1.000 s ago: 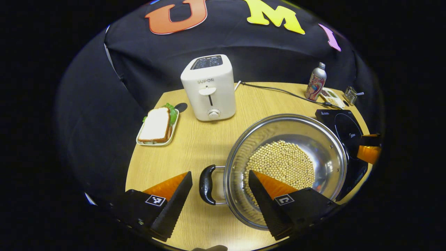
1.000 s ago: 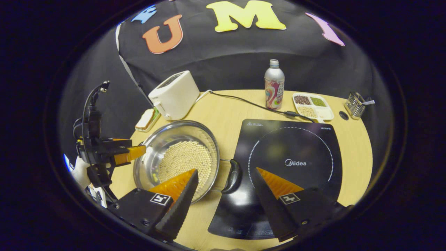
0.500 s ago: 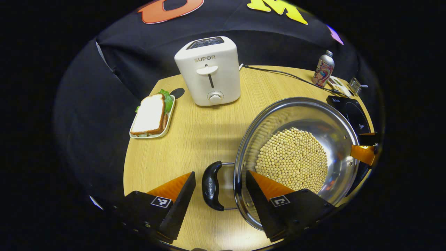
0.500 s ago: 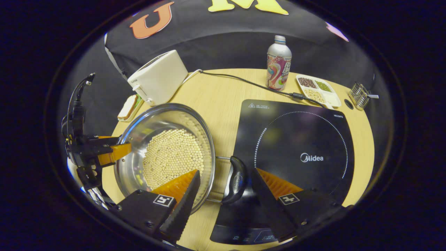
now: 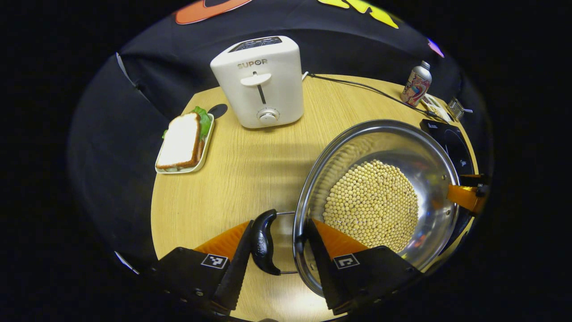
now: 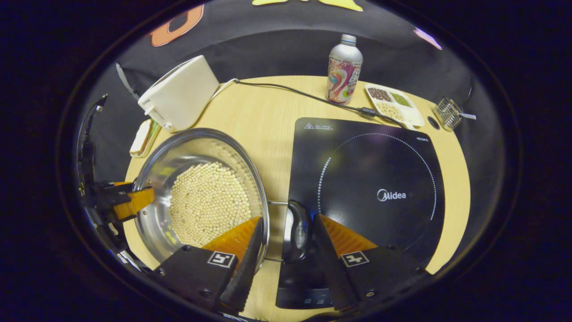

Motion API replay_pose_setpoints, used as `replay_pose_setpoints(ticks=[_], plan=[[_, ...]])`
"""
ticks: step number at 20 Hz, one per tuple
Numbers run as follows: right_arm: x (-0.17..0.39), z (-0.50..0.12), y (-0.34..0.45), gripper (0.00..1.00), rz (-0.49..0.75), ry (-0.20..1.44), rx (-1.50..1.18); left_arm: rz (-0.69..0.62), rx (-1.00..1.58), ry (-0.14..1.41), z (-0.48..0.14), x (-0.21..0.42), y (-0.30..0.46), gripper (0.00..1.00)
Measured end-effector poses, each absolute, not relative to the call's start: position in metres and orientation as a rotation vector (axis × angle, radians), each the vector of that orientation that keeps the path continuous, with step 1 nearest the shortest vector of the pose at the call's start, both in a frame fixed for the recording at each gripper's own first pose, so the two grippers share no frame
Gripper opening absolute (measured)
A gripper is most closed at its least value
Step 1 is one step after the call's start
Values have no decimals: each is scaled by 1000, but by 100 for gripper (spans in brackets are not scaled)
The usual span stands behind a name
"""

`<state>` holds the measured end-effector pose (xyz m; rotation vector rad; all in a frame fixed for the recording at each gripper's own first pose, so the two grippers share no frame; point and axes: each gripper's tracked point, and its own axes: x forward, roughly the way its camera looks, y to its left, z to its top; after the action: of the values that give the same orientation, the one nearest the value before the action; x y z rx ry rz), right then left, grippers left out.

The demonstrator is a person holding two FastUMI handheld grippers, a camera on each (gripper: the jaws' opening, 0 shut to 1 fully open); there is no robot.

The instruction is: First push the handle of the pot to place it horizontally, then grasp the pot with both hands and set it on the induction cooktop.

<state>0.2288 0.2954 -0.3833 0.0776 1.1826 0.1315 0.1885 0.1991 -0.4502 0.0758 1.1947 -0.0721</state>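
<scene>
Steel pot (image 5: pixel 431 223), pale beans (image 5: pixel 371 205) spread over its bottom, resting on the wooden counter (image 5: pixel 250 170). Lies at lower right of the left gripper view and at centre left of the right gripper view. Sits just beside the black induction cooktop (image 6: pixel 375 179), not yet on it. Both black handles lying level, one out to each side, so the pushing step judged done.

Against a second ago, both tools lower and closer in. Each handle then lay ahead of the fingertips and now sits between the fingers. Finger gaps narrower as well.

Left tool (image 5: pixel 279 223): fingers apart, straddling the left handle (image 5: pixel 262 246) at the bottom of the frame. Outer finger close against the grip, possibly touching; inner finger over the pot's rim. No clamp yet, as far as can be judged.

Right tool (image 6: pixel 288 218): likewise apart around the right handle (image 6: pixel 298 230), which overlaps the cooktop's lower-left edge in the picture. One finger across the rim, the other over the dark glass.

Meaning for the task: reach all but finished, closing on both handles judged the step in hand, then a level lift across to the cooktop (loose beans will slide if one side rises first). White toaster (image 5: pixel 259 80) at upper centre, well apart from all this.
</scene>
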Motion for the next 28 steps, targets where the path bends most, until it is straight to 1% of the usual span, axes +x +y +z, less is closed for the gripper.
replay_pose_setpoints(ticks=[1,2,3,4,5,7,8,9,10,11,12,13,15,18,19,23,24,25,28], plan=[[230,-382,296,67,130,1188,79,-71,75,1207,-449,186,199,78],[231,-382,296,64,132,1196,85,-67,73,1215,-450,186,199,69],[232,-380,295,62,142,1196,83,-61,61,1239,-450,184,199,79],[231,-382,295,61,150,1195,87,-64,45,1266,-449,183,198,77],[232,-382,294,60,156,1191,87,-76,35,1286,-448,183,197,67],[232,-381,294,58,158,1189,81,-91,40,1304,-448,181,196,63],[232,-381,295,58,162,1189,74,-95,58,1294,-446,182,195,63],[232,-380,294,59,163,1188,77,-98,76,1281,-447,181,196,60],[233,-378,293,59,161,1183,95,-92,74,1268,-447,182,196,61],[231,-379,294,57,165,1185,105,-88,65,1265,-444,180,195,58],[230,-381,292,53,172,1186,117,-95,67,1262,-442,180,196,58],[228,-379,292,55,174,1179,134,-99,73,1256,-440,179,196,58],[221,-370,288,56,182,1158,136,-107,83,1236,-433,183,197,58],[216,-350,282,55,194,1109,114,-109,74,1213,-425,184,199,58],[216,-343,279,53,193,1096,112,-111,71,1212,-424,183,199,58],[206,-325,266,53,190,1076,133,-123,85,1177,-426,182,199,58],[202,-321,262,53,186,1073,140,-127,90,1168,-425,182,199,67],[199,-316,257,53,179,1065,143,-130,92,1162,-426,183,198,58],[189,-300,239,53,161,1028,142,-141,86,1151,-427,183,198,58]])
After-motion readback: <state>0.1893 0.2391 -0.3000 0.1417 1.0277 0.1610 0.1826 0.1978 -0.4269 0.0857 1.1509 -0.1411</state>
